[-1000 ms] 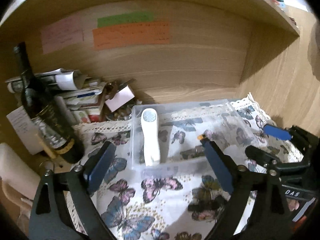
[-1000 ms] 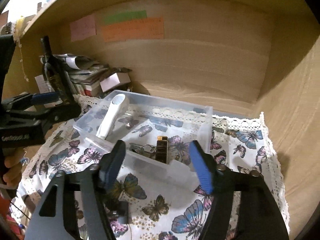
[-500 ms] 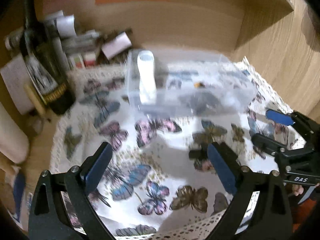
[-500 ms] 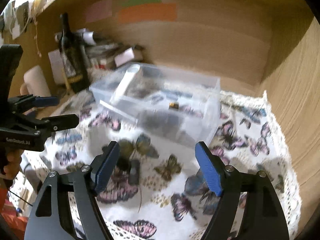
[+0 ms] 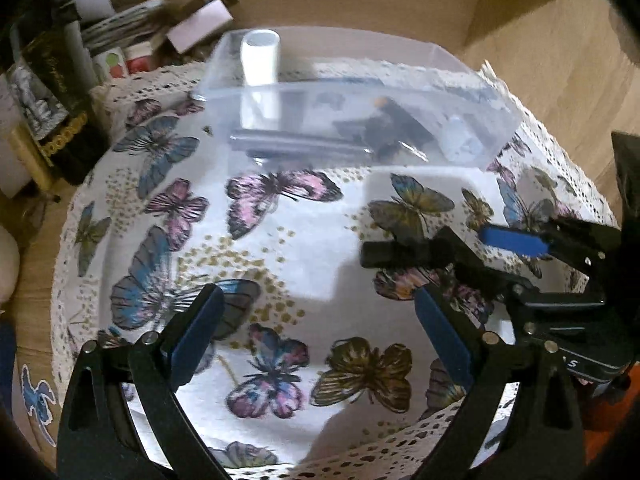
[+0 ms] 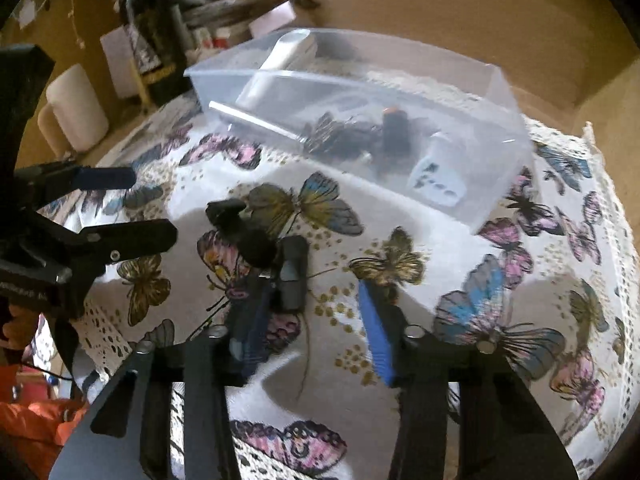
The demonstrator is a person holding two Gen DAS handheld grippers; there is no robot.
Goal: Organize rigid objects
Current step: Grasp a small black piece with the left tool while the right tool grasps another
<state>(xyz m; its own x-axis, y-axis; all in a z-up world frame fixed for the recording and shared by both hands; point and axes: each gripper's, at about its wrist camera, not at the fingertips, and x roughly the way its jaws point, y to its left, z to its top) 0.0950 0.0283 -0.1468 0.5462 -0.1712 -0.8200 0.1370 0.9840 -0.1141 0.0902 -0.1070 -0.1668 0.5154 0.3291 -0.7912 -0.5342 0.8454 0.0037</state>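
A clear plastic bin (image 5: 492,124) (image 6: 508,120) stands at the back of the butterfly cloth (image 5: 312,240). It holds a white handheld device (image 5: 260,68) (image 6: 280,60), a dark lighter-like item (image 6: 396,132), dark small things and a white object (image 6: 438,184). A black clip-on microphone set (image 6: 280,256) lies loose on the cloth, also in the left wrist view (image 5: 404,254). My right gripper (image 6: 312,320) is open just before it, the left pad beside it. My left gripper (image 5: 316,332) is open and empty over bare cloth.
A dark wine bottle (image 5: 60,120) (image 6: 152,40), stacked papers and small boxes (image 5: 152,28) crowd the back left. A white roll (image 6: 76,108) stands left. Wooden walls close the back and right. The cloth's lace edge (image 5: 360,460) is near.
Both grippers have drawn back from the bin and dipped toward the cloth. The right gripper has come down close to the black microphone set. Both stayed open.
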